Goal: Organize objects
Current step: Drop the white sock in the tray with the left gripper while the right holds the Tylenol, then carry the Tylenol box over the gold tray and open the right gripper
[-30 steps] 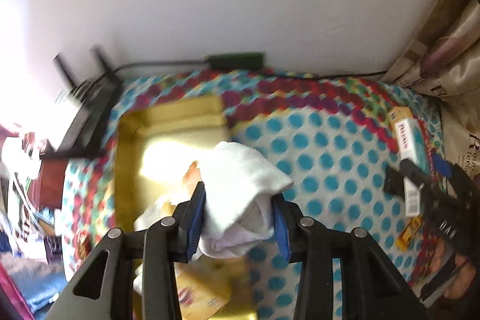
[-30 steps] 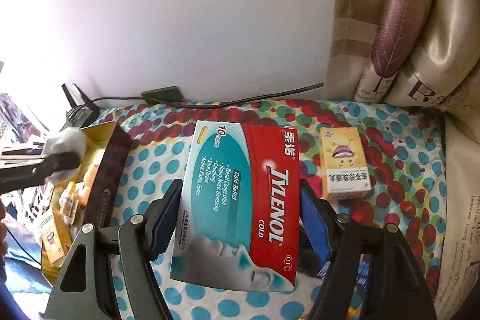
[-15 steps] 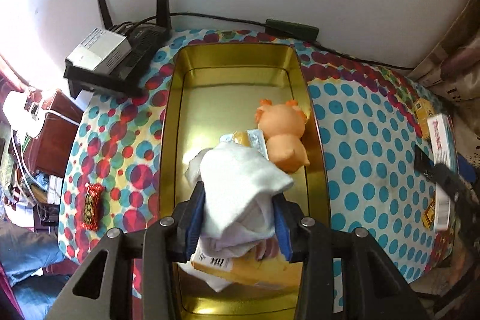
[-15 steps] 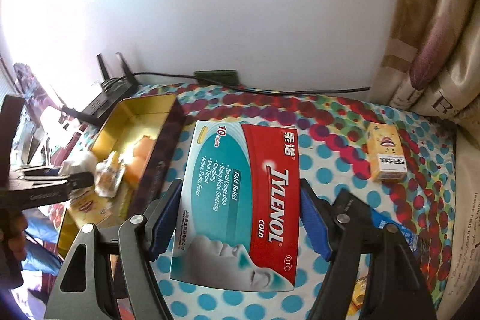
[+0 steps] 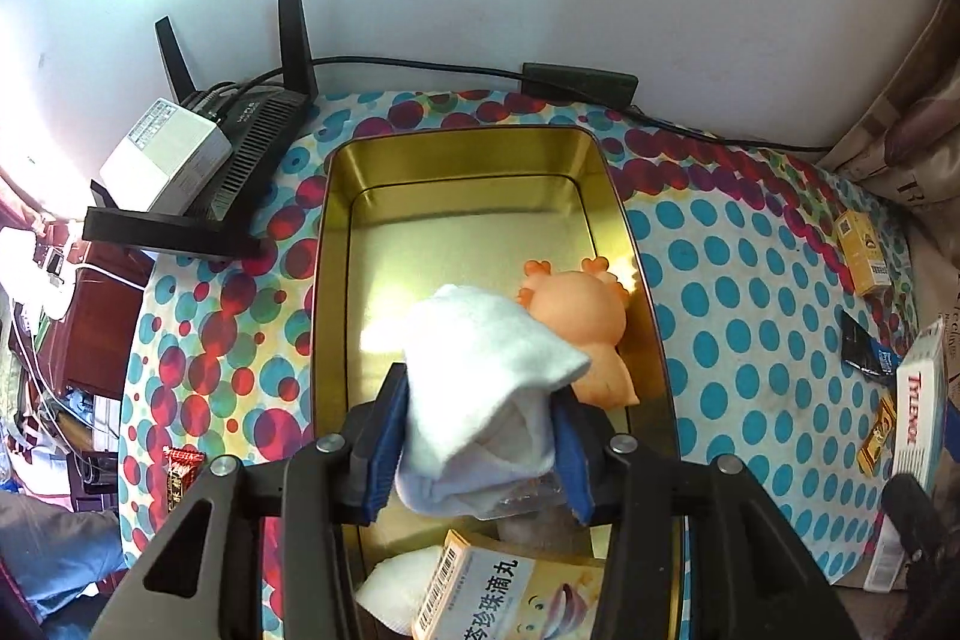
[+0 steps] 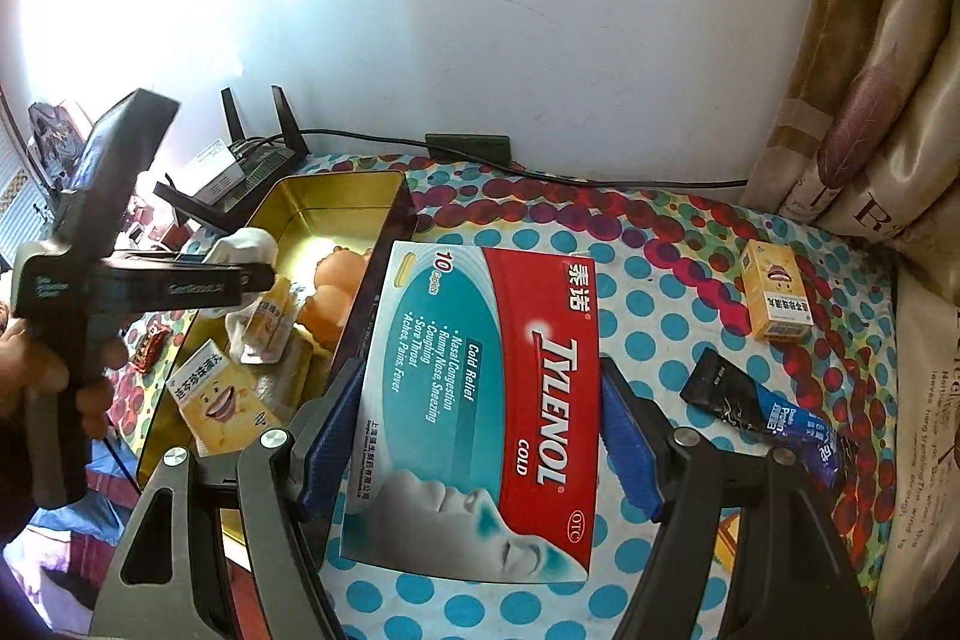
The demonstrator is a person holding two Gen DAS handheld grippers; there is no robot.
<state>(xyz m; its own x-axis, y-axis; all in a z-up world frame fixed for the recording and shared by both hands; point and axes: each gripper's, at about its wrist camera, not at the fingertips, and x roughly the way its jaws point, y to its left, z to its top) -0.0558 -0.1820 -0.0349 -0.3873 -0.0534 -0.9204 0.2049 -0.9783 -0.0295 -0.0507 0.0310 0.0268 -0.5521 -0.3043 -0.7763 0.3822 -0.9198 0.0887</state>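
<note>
My left gripper (image 5: 477, 436) is shut on a folded white cloth (image 5: 480, 376) and holds it above the gold tin tray (image 5: 462, 160). The tray holds an orange rubber toy (image 5: 585, 322), a yellow medicine box (image 5: 504, 598) and another white cloth (image 5: 390, 592). My right gripper (image 6: 480, 436) is shut on a Tylenol Cold box (image 6: 480, 400), held above the dotted tablecloth to the right of the tray (image 6: 336, 196). The left gripper (image 6: 240, 274) with the cloth (image 6: 246, 244) shows in the right wrist view over the tray.
A black router (image 5: 240, 148) with a white box (image 5: 162, 154) stands left of the tray by the wall. A small yellow box (image 6: 774, 292) and a dark blue sachet (image 6: 762, 412) lie on the cloth at right. A red candy (image 5: 180, 472) lies left of the tray. Curtains (image 6: 870, 100) hang at right.
My left gripper has carried the white cloth over the tray and a little farther along it. My right gripper has swung left with the Tylenol box, nearer the tray.
</note>
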